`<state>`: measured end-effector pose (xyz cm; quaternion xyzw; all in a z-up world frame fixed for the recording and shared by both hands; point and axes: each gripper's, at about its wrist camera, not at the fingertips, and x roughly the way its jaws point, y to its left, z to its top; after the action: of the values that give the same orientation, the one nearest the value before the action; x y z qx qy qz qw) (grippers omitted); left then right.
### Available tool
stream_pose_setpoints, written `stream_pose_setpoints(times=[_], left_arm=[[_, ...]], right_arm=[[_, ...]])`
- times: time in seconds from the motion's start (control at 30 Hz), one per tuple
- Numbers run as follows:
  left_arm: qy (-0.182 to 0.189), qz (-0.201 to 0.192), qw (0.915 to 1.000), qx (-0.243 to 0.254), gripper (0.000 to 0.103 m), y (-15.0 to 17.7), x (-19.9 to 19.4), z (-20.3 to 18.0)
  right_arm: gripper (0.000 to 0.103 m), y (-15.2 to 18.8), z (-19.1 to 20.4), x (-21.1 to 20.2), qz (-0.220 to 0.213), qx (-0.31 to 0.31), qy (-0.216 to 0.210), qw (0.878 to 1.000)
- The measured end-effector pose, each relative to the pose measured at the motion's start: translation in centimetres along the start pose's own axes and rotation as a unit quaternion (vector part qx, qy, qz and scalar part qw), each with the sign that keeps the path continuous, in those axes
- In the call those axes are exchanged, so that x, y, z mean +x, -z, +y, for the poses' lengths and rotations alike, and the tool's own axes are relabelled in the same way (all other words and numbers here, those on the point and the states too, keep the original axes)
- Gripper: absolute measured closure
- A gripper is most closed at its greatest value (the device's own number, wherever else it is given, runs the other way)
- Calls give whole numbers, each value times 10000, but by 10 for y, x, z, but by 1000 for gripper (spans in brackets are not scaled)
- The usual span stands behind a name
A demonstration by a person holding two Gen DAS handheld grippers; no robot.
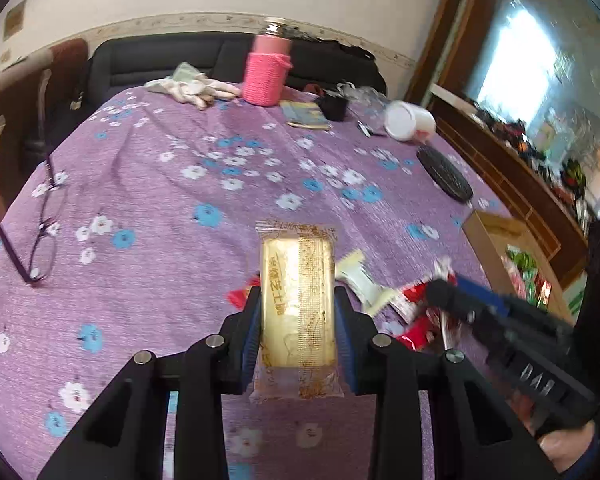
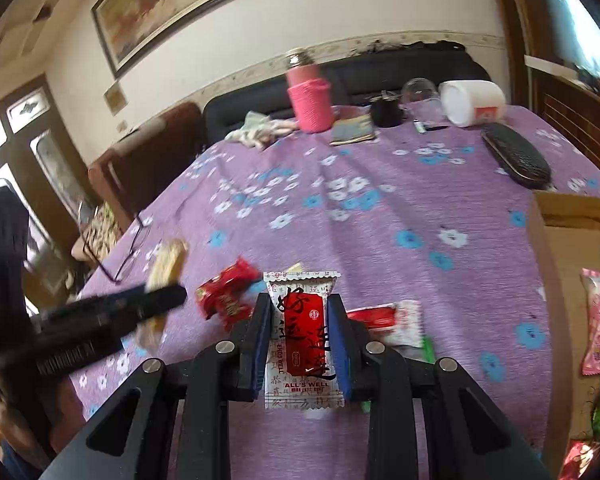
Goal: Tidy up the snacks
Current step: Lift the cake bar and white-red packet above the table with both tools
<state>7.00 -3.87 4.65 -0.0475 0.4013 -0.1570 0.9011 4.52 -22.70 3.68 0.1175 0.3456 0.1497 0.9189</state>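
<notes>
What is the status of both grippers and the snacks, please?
Left gripper shut on yellow cake packet. Right gripper shut on red-and-white candy packet. Loose red wrappers on tablecloth; box unobstructed.

**Open middle, crowded edges**

The middle of the purple flowered surface (image 2: 380,216) lies bare, giving a tool free passage. At the far edge stand a pink bottle (image 2: 309,98), a black cup (image 2: 386,112), a tipped white jar (image 2: 472,102) and crumpled gloves (image 2: 260,130). A dark oval case (image 2: 516,158) lies towards the right, just beyond the cardboard box (image 2: 560,248) at the right edge. Eyeglasses (image 1: 40,236) lie at the left edge. Loose red wrappers (image 2: 228,296) clutter the near strip between both tools.
</notes>
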Motion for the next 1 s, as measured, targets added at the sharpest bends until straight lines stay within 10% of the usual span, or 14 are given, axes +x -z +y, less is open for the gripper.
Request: stream_pose_setpoints(times=[0.3,1.0], left_arm=[[-811,-377,9920,893,70,15,5,-37],[-1102,-533,9881,929,70,15,1,-34]], right_arm=[[73,0,-1,0,39,-24,60,10000],[74,6,0,5,34,-351,720,9968]])
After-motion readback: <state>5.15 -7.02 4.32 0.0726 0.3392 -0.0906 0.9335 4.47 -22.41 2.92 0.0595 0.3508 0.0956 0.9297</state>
